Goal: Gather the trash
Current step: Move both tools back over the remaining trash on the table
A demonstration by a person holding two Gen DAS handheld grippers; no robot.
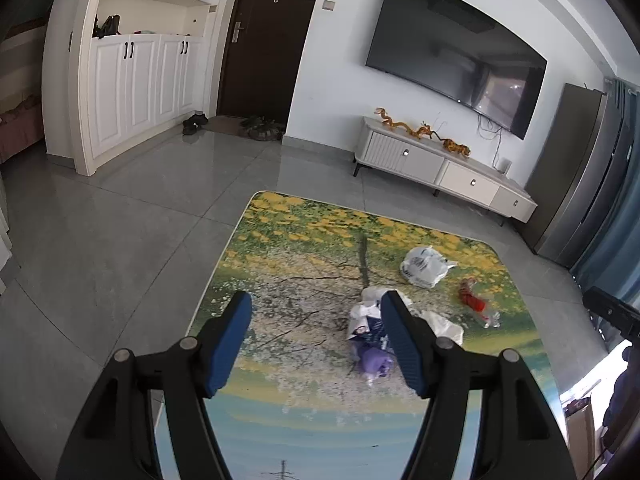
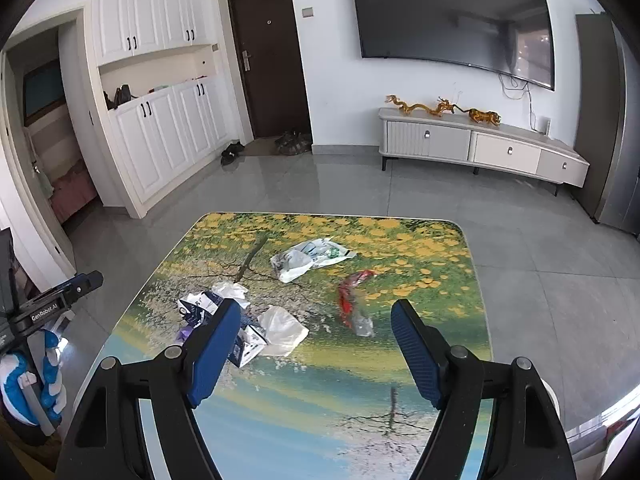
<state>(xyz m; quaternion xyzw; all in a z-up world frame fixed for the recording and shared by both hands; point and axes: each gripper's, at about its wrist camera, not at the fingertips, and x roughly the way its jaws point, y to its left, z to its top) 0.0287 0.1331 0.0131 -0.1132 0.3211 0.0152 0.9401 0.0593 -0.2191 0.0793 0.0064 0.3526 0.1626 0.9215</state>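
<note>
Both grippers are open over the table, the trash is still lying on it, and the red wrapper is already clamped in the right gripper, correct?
Not quite. The red wrapper lies loose on the table; the right gripper is open and empty above it, as the right wrist view shows. The left gripper is open too, and the trash is still on the table.

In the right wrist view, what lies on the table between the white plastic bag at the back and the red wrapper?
Nothing: between the white plastic bag and the red wrapper only bare table shows, in the right wrist view.
</note>
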